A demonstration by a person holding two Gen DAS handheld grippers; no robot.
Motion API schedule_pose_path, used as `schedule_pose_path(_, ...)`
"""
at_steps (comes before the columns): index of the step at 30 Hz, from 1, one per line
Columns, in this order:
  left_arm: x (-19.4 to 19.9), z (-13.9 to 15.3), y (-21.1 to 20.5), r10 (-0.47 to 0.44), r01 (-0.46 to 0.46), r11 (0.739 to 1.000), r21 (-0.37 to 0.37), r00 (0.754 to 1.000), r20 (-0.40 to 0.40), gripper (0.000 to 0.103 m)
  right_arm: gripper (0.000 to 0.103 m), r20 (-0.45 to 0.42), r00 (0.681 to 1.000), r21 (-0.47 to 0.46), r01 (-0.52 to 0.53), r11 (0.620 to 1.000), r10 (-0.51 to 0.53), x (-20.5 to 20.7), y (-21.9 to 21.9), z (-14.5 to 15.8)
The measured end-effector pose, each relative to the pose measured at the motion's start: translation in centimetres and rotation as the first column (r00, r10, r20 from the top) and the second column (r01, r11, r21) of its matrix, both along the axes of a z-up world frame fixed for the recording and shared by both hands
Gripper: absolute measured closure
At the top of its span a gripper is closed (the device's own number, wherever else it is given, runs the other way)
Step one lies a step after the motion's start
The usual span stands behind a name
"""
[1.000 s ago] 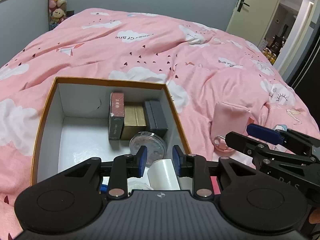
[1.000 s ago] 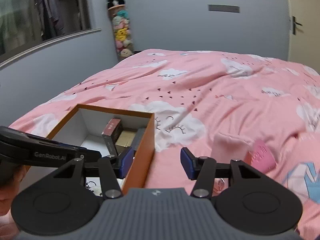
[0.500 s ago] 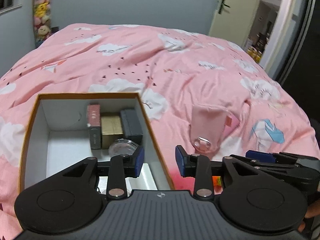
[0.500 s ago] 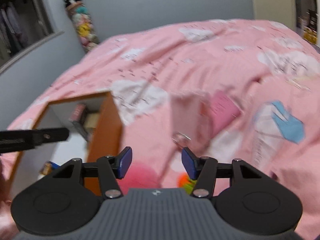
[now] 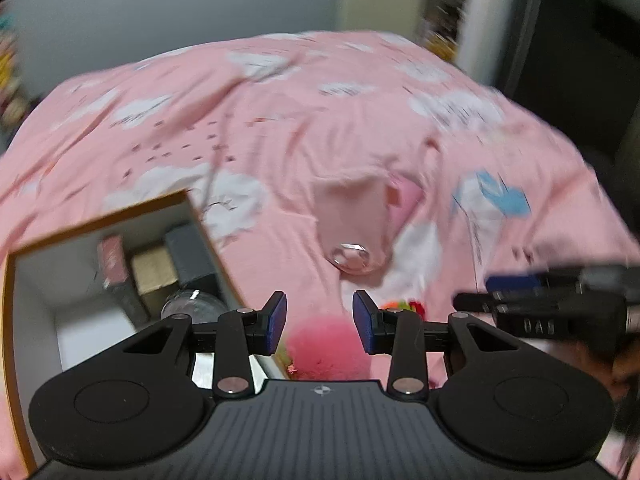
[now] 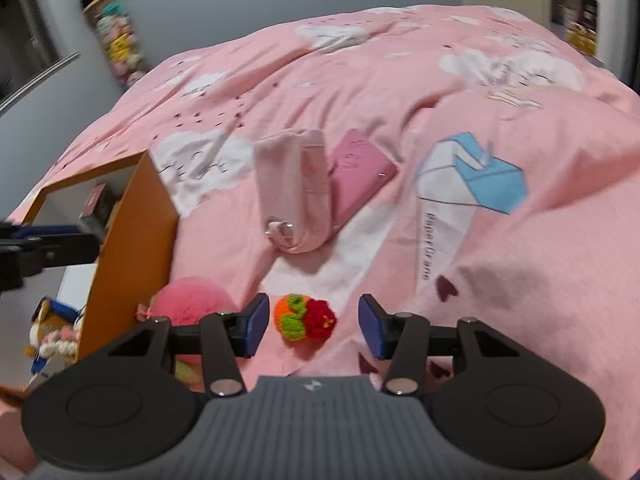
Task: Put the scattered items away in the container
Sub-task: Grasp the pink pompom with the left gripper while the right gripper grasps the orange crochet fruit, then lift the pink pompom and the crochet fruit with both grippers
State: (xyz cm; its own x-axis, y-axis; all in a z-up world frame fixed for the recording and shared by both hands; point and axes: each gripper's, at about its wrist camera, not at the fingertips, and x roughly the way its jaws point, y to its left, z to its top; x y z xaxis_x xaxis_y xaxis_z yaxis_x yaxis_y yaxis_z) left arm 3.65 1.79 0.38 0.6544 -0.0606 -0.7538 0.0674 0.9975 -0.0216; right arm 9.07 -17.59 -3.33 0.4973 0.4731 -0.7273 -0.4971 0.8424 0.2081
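An orange box (image 5: 100, 220) with a white inside sits at the left on the pink bedspread, with several small boxes in it. My left gripper (image 5: 320, 322) is open just right of the box wall, above a fluffy pink pom-pom (image 5: 324, 344) that its pads do not touch. My right gripper (image 6: 313, 325) has its jaws closing around a knitted orange, green and red toy (image 6: 304, 316), with the pads still apart from it. A pale pink pouch (image 6: 292, 196) and a flat pink case (image 6: 356, 176) lie farther back. The pom-pom (image 6: 188, 300) rests against the box (image 6: 132, 240).
The right gripper (image 5: 540, 304) shows at the left view's right edge, and the left gripper (image 6: 40, 248) reaches over the box in the right view. Small toys (image 6: 52, 332) lie in the box's near corner. The bedspread (image 6: 520, 240) is rumpled.
Both views have swung right, from the box to the items on the bedspread. My left gripper left the box and its jaws widened. My right gripper came down over the knitted toy.
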Motion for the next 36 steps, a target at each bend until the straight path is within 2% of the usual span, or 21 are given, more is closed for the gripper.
schedule_pose_path(3,0.3,-0.7,-1.7,-0.12,0.122,0.988,0.099,0.992,-0.028,0.061,0.051,-0.008,0.997,-0.02,-0.083,0.996,0.083,0.4,1.0,-0.1)
schedule_pose_path(8,1.0,-2.8,-3.5,-0.25,0.273,0.938,0.213,0.96,-0.125,0.06,0.052,0.011,0.979,-0.134,-0.198,0.971,0.201,1.1,3.3,-0.7)
schedule_pose_path(11,1.5,-4.2,-4.0,-0.317,0.355,0.9,0.253,0.931,-0.179,0.055,0.052,0.001,0.955,-0.206,-0.291,0.934,0.298,1.8,4.5,-1.6)
schedule_pose_path(15,2.3,-5.7,-4.5,-0.371,0.432,0.859,0.275,0.895,-0.248,0.052,0.052,0.0,0.906,-0.3,-0.404,0.864,0.424,2.2,5.7,-3.2)
schedule_pose_path(18,3.5,-6.9,-4.8,-0.35,0.436,0.859,0.27,0.883,-0.312,0.051,0.052,-0.017,0.877,-0.319,-0.459,0.829,0.479,2.6,6.3,-4.3)
schedule_pose_path(21,4.9,-7.9,-5.2,-0.316,0.429,0.863,0.265,0.869,-0.38,0.051,0.051,-0.068,0.868,-0.285,-0.49,0.824,0.492,3.5,6.6,-5.4)
schedule_pose_path(24,6.3,-8.7,-5.4,-0.283,0.417,0.875,0.245,0.853,-0.439,0.051,0.049,-0.092,0.884,-0.273,-0.466,0.842,0.459,4.5,6.5,-6.0)
schedule_pose_path(27,7.8,-9.3,-5.2,-0.252,0.398,0.891,0.219,0.833,-0.492,0.051,0.049,-0.125,0.901,-0.219,-0.434,0.874,0.416,5.9,6.1,-6.3)
schedule_pose_path(31,9.2,-10.1,-5.1,-0.231,0.392,0.899,0.195,0.803,-0.55,0.051,0.049,-0.164,0.908,-0.207,-0.413,0.887,0.385,6.8,6.4,-7.2)
schedule_pose_path(36,10.5,-11.1,-5.3,-0.211,0.38,0.909,0.17,0.772,-0.6,0.051,0.055,-0.207,0.919,-0.188,-0.374,0.908,0.336,7.9,6.8,-8.4)
